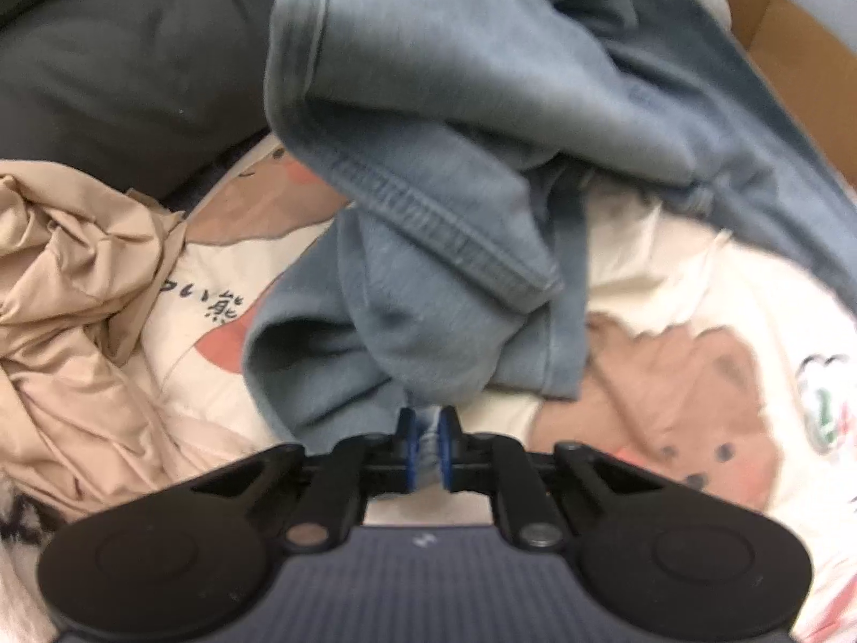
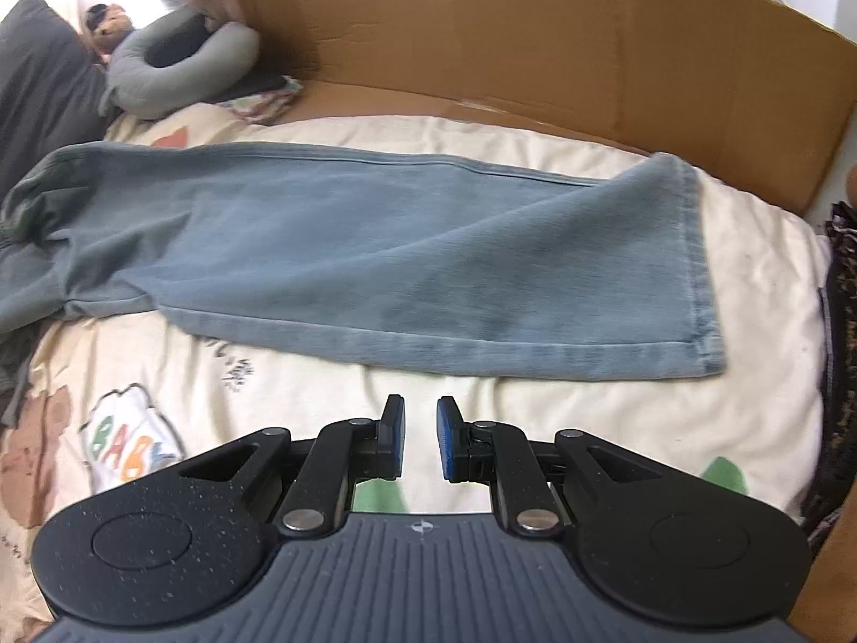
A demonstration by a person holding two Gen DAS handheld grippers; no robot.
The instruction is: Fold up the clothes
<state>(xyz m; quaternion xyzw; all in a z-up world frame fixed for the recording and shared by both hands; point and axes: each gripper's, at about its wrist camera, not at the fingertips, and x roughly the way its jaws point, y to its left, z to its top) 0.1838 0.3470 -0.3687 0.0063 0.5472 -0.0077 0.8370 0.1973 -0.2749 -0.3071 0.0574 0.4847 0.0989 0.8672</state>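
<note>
Your left gripper (image 1: 427,442) pinches bunched soft denim of the jeans (image 1: 428,161); your right gripper (image 2: 420,439) sits slightly parted, empty, over bare cream quilt (image 2: 589,428) below the hem.

jeans (image 2: 375,246) on blanket (image 2: 589,428) | cardboard (image 2: 535,53) behind | neck pillow (image 2: 182,75) far left

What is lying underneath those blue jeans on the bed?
Under the jeans lies a cream blanket printed with cartoon bears and the word BABY. Whatever is directly beneath the denim is covered. The left gripper pinches a fold of them; the right gripper is open.
</note>
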